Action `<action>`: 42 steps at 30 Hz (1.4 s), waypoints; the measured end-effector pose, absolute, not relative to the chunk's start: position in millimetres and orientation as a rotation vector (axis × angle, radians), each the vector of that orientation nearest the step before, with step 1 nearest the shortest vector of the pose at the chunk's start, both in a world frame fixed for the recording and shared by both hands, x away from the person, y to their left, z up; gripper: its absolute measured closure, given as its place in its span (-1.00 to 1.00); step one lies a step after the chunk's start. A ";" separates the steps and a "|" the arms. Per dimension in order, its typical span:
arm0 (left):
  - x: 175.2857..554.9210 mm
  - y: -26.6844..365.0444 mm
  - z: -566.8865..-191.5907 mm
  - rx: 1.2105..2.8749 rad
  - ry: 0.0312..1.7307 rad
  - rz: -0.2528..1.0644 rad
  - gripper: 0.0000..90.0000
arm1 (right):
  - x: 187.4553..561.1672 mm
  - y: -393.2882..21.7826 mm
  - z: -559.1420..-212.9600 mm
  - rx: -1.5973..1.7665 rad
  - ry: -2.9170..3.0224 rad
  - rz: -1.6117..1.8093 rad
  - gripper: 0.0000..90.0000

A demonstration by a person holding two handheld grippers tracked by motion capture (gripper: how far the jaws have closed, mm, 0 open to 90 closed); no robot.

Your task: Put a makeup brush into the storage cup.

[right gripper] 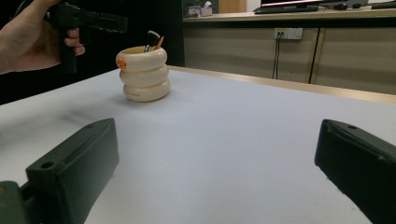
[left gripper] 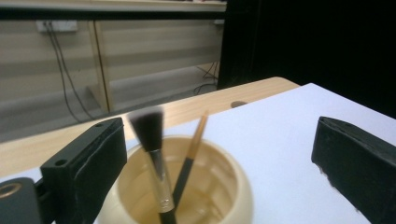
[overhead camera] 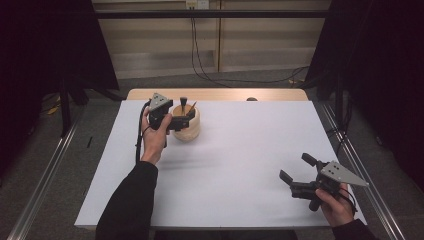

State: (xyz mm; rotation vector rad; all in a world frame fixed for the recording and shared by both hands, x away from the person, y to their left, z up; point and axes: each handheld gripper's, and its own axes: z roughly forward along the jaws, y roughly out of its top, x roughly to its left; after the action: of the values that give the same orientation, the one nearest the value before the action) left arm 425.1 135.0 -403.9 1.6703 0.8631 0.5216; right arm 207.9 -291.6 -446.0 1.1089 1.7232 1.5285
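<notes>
Item: cream ringed holder [overhead camera: 187, 126], far-left of white table [overhead camera: 240, 150], upright. Contents: fluffy black-tipped makeup brush [left gripper: 150, 140] and thin orange-handled brush [left gripper: 194, 149], both standing bristles up, leaning against each other inside.
Left gripper [overhead camera: 186, 119]: just above holder rim, jaws spread wide either side of brushes, nothing gripped.
Right gripper [overhead camera: 296, 169]: near-right, well apart, jaws wide, empty, idle.
Status, judged: both brushes deposited; placing appears done. Remaining: withdraw left gripper; no loose brushes visible on table.
</notes>
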 end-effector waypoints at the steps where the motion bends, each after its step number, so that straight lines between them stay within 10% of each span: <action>1: 423.8 133.9 -402.8 1.662 0.874 0.523 -0.95 | 207.9 -291.6 -446.1 1.106 1.727 1.526 -1.00; 42: 323.6 179.8 -398.6 1.618 0.807 0.557 -0.95 | 207.6 -289.8 -447.0 1.117 1.731 1.511 -1.00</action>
State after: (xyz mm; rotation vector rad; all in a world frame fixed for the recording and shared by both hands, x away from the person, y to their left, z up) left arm 323.6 179.8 -398.6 1.6178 0.8071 0.5569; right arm 207.6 -289.8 -447.0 1.1172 1.7315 1.5110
